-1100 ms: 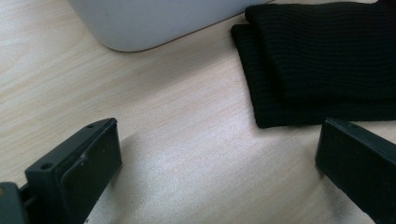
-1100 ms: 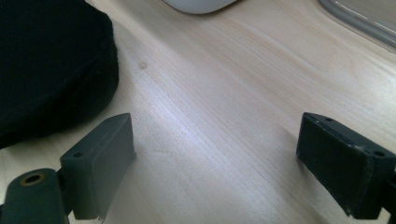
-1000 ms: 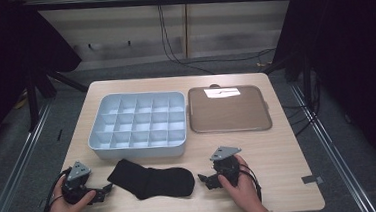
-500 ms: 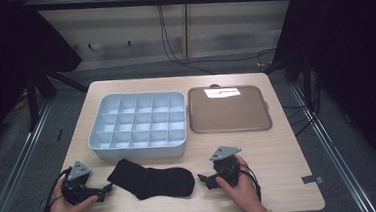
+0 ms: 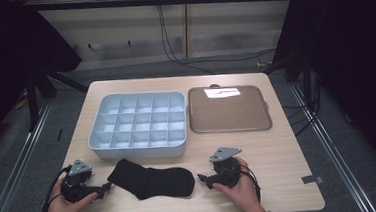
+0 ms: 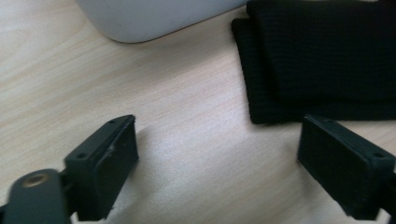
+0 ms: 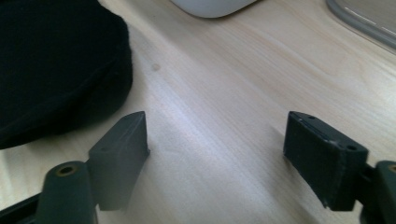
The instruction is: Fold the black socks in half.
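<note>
Black sock [image 5: 152, 182] lies flat on the surface, btwn left gripper [image 5: 103, 189] & right gripper [image 5: 202, 177]. Both have jaws apart, nothing in them; right's just been closing a bit. Not grabbed yet. Picking up still left.

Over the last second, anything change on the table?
Only the right claw: its jaws have just been closing a little, with nothing between them. Both hands kept their places either side of the black sock. Left claw open, sock, grey divider box and brown tray unchanged.
</note>
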`<state>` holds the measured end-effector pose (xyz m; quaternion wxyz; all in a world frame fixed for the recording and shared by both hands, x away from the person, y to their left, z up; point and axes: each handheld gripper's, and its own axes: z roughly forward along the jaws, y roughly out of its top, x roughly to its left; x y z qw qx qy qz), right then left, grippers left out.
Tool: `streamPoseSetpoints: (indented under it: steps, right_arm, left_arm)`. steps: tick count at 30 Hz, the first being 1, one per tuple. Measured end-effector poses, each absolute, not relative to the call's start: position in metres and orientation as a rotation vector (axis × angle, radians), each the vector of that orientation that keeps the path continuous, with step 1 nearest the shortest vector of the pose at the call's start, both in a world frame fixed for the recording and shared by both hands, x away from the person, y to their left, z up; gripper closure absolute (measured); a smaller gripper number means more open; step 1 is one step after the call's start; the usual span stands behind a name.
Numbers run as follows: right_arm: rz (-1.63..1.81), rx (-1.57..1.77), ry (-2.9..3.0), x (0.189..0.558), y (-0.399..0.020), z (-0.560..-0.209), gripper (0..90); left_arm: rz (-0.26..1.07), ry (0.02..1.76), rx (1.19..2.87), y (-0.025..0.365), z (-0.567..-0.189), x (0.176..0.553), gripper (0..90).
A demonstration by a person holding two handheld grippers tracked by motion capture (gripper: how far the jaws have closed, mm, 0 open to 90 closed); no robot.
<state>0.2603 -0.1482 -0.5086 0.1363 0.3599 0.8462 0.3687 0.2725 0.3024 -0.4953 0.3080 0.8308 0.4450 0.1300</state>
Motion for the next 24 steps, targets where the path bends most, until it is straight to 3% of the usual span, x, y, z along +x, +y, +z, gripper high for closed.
streamPoseSetpoints:
  steps: [7,8,10,11,13,19,24]
  right_arm:
    - [1.115,0.986,2.477,0.259,-0.149,-0.507,45.0]
    - [1.112,0.953,2.494,0.257,-0.146,-0.506,54.1]
    - [1.116,0.938,2.503,0.256,-0.145,-0.505,57.1]
    - [1.108,0.896,2.527,0.253,-0.141,-0.504,66.3]
    - [1.109,0.882,2.534,0.253,-0.14,-0.503,68.9]
    - [1.121,0.823,2.563,0.247,-0.135,-0.502,90.0]
    - [1.144,0.814,2.563,0.247,-0.134,-0.5,90.0]
  left_arm:
    - [0.32,1.218,2.22,0.299,-0.482,0.273,17.3]
    - [0.319,1.236,2.209,0.299,-0.479,0.272,19.5]
    - [0.318,1.256,2.181,0.3,-0.473,0.271,20.6]
    - [0.297,1.267,2.158,0.301,-0.471,0.271,23.7]
    - [0.272,1.269,2.15,0.299,-0.47,0.272,25.3]
    - [0.219,1.277,2.153,0.285,-0.468,0.28,37.5]
    - [0.205,1.288,2.15,0.276,-0.467,0.283,39.3]
